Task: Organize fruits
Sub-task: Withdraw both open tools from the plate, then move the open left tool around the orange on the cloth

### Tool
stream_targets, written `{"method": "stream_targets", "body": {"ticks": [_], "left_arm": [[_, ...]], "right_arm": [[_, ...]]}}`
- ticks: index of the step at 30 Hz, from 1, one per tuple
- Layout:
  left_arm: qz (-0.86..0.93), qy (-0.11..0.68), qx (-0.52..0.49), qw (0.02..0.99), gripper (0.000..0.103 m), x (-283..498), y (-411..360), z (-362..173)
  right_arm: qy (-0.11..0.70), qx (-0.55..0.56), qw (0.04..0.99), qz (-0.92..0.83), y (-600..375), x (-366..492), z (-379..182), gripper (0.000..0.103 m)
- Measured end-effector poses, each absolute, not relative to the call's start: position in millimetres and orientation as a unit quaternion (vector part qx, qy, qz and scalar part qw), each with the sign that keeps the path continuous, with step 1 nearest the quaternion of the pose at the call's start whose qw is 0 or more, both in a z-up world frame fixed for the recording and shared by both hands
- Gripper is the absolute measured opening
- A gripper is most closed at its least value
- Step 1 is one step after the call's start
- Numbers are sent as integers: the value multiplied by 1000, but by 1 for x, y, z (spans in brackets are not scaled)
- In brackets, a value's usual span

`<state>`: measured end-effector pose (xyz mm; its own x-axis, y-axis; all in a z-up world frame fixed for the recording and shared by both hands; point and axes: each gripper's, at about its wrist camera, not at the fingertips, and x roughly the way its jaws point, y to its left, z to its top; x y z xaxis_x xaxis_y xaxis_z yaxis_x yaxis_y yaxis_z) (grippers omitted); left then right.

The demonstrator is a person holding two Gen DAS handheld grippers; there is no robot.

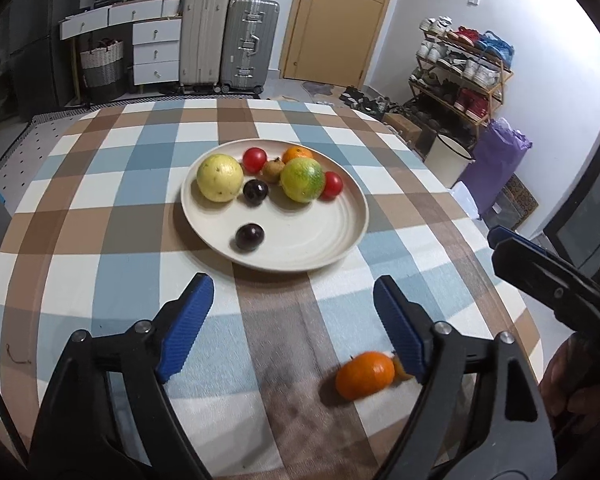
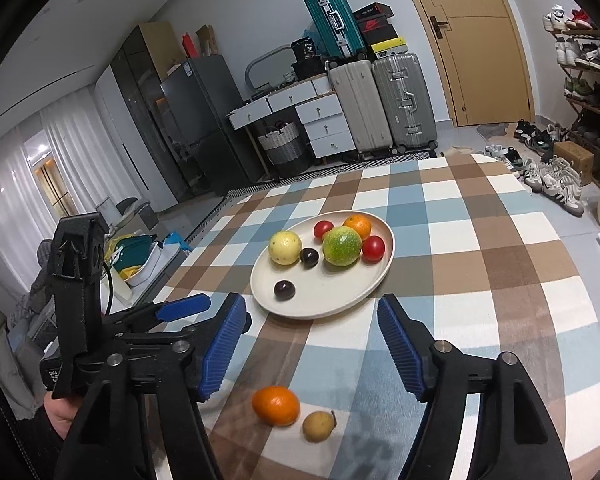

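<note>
A cream plate on the checked tablecloth holds a yellow fruit, a green-yellow fruit, two red tomatoes, an orange, a small brown fruit and two dark plums. A loose orange and a small tan fruit lie on the cloth near the front. My left gripper is open and empty before the plate. My right gripper is open and empty above the loose fruits.
The round table has edges close on both sides. The right gripper's body shows at the left view's right edge, and the left gripper's body at the right view's left. Suitcases, drawers and a shoe rack stand behind.
</note>
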<state>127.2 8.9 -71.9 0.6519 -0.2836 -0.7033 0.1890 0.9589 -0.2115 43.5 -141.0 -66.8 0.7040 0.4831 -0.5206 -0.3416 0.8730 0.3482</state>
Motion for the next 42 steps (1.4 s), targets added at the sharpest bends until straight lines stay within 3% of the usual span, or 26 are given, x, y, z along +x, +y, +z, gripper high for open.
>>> {"method": "stream_targets", "body": {"ticks": [4,8,13,29,39,42], "left_arm": [[-137,397,-54,906,84,118,6,-74],[-139,401,-46,904,87,108,3,-79],[-141,410,-48,900,100,99,0,-89],[-156,435,-40,886,99,95,-16,-117],[-201,455,-57,866,63,102,-23,-128],[-223,453,-67,860,45,102,-26,-129]], "right_arm": [[304,112,919,223,-142,30,-66,85],[298,108,923,220,-144,18,-66,88],[303,113,920,221,-144,7,-74,92],[312,106,921,206,-151,-19,-85,94],[325,113,917,203,-156,-21,-94,95],[326,114,916,203,-157,-21,-95,94]]}}
